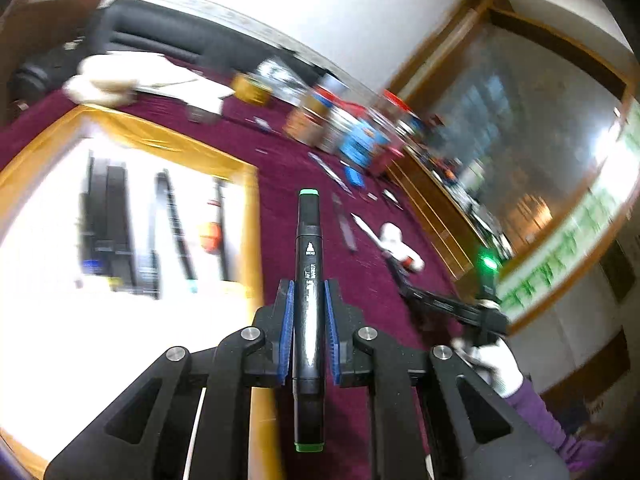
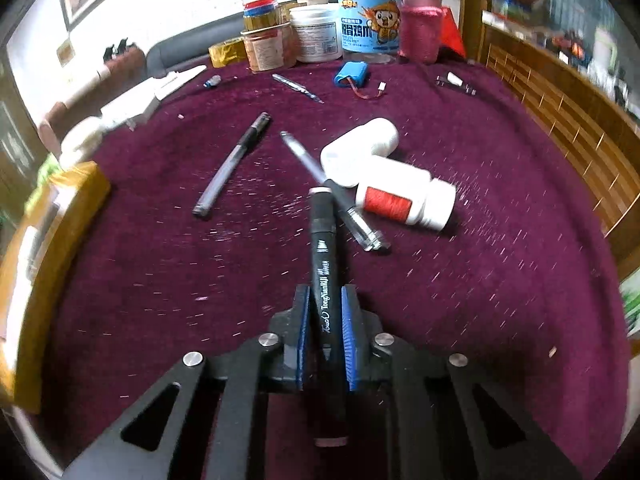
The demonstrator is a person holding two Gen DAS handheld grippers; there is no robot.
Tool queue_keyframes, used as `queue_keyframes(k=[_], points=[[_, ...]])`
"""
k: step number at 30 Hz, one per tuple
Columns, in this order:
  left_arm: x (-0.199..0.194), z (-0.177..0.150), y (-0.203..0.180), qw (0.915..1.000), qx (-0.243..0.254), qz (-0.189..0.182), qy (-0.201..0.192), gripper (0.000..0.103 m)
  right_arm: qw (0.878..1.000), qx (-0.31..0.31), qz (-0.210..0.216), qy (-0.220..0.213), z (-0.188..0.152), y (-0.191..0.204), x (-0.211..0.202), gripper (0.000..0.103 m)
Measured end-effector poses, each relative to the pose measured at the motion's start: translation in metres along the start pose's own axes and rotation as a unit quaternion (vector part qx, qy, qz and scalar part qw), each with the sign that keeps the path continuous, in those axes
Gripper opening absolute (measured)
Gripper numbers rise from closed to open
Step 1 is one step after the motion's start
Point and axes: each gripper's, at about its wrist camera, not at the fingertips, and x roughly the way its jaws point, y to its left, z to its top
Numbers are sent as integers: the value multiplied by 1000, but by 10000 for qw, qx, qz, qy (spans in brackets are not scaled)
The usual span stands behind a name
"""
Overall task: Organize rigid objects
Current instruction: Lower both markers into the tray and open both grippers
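Note:
My left gripper [image 1: 308, 286] is shut on a black art marker with green caps [image 1: 307, 240], held above the maroon cloth beside a yellow-rimmed white box [image 1: 132, 216] on the left. Several dark pens lie in that box. My right gripper [image 2: 325, 294] is shut on a black marker with a pale cap [image 2: 323, 240], held low over the cloth. Ahead of it lie a clear pen [image 2: 230, 166], a second pen [image 2: 334, 192] and two white bottles [image 2: 360, 156], one with a red label [image 2: 404, 202]. The right gripper also shows in the left wrist view [image 1: 404, 280].
Jars and tubs [image 2: 368, 20] stand in a row at the cloth's far edge, with a blue battery pack [image 2: 352, 74] and a small tool [image 2: 298, 88] before them. A wooden cabinet [image 2: 560, 112] lies to the right. The yellow box rim [image 2: 48, 248] is at left.

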Motion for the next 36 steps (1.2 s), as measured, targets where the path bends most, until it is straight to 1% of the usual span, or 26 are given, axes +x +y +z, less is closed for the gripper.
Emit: queue_keyframes(k=[3,5,6,8,10,12,15,19,20,21,22,23,24,27,28,30,33,34,35,36], points=[[-19,4,30,9990,-242,318,-191,12,9980,292,558,-17,-4,1,-11,13],[-32,5,53,9963,-430,686,-294,12,9934,482,1041,-9,-1,6,-16,13],[-38,7,68,9935,-571,941,-301,12,9910,549,1223,-5,0,11,-17,13],[-42,8,88,9889,-758,1254,-227,12,9833,661,1696,40,2,23,-21,13],[-43,10,110,9832,-935,1566,-81,12,9757,704,2073,103,5,39,-21,13],[-41,10,125,9787,-1012,1780,113,12,9679,713,2402,210,8,56,-19,13],[-38,11,132,9750,-972,1978,289,13,9577,648,2778,386,10,86,-16,13],[-31,18,135,9714,-903,2153,423,13,9494,459,3048,595,7,126,-11,13],[-29,18,136,9698,-923,2212,448,15,9467,390,3126,671,5,139,-9,13],[-27,18,139,9683,-995,2243,472,15,9437,316,3207,745,3,153,-8,13],[-28,17,143,9676,-1079,2228,490,19,9413,243,3266,814,1,164,-7,13],[-29,16,147,9677,-1183,2173,489,19,9396,176,3305,869,0,173,-6,13],[-33,15,148,9671,-1261,2167,428,19,9375,87,3350,934,-3,185,-6,13],[-45,15,147,9684,-1212,2165,247,29,9302,-199,3477,1160,-9,221,-1,13],[-51,14,146,9693,-1215,2133,141,30,9278,-318,3502,1247,-12,237,2,13],[-62,12,142,9715,-1239,2020,-53,32,9258,-480,3497,1349,-17,256,7,13],[-72,10,138,9724,-1256,1951,-251,35,9249,-717,3407,1530,-26,285,18,13],[-75,9,136,9728,-1255,1926,-296,38,9254,-804,3347,1584,-30,293,21,13],[-77,7,136,9731,-1246,1912,-328,50,9259,-880,3295,1624,-33,299,24,13],[-78,7,135,9730,-1234,1921,-352,56,9263,-928,3259,1646,-35,304,26,13]])
